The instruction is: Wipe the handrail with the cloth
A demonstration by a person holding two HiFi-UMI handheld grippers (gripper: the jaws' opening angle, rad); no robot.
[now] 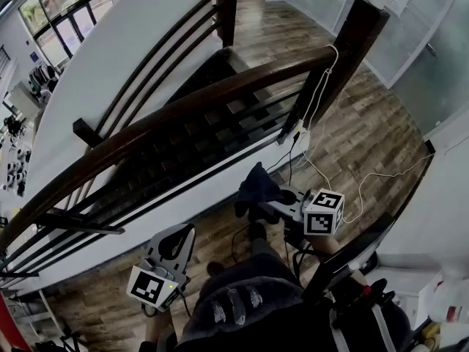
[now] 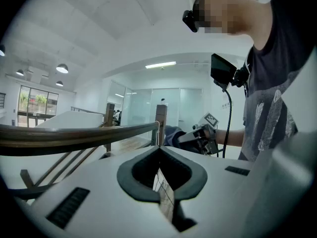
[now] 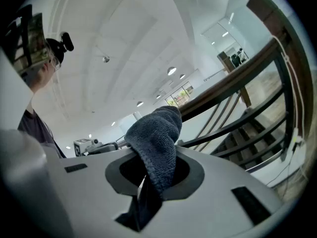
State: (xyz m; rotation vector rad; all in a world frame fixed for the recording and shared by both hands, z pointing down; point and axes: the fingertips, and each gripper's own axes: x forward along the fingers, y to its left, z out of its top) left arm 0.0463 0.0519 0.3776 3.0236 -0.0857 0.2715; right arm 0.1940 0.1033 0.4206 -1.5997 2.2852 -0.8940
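Wood-plank floor [image 1: 366, 145] on a landing w/ stairs [image 1: 198, 138] dropping away behind a balustrade. Dark wooden handrail [image 1: 183, 101] runs from lower left up to a dark newel post [image 1: 355, 42] at upper right. Thinner dark bars run under it, and a white cable [image 1: 322, 86] trails down the post and across the floor. There's open floor between the person and the balustrade. A glass partition closes off the far right.

Left gripper [image 1: 176, 235] is low at the person's left, on the near side of the rail. Its pads are pressed together at the tips w/ nothing between them; only a thin slit further back shows floor. The rail crosses its view to the left, well apart from the tips.

Right gripper [image 1: 272, 205] is out in front at the right, marker cube [image 1: 324, 211] at its back. Jaws are pinched on a dark grey-blue cloth [image 3: 156, 138]. The cloth bunches up over the tips and a tail hangs down thru the gap.

Cloth is on the near side of the handrail and lower than it, not touching. In the right gripper view the rail passes beyond and above the bunched cloth, w/ clear air between.
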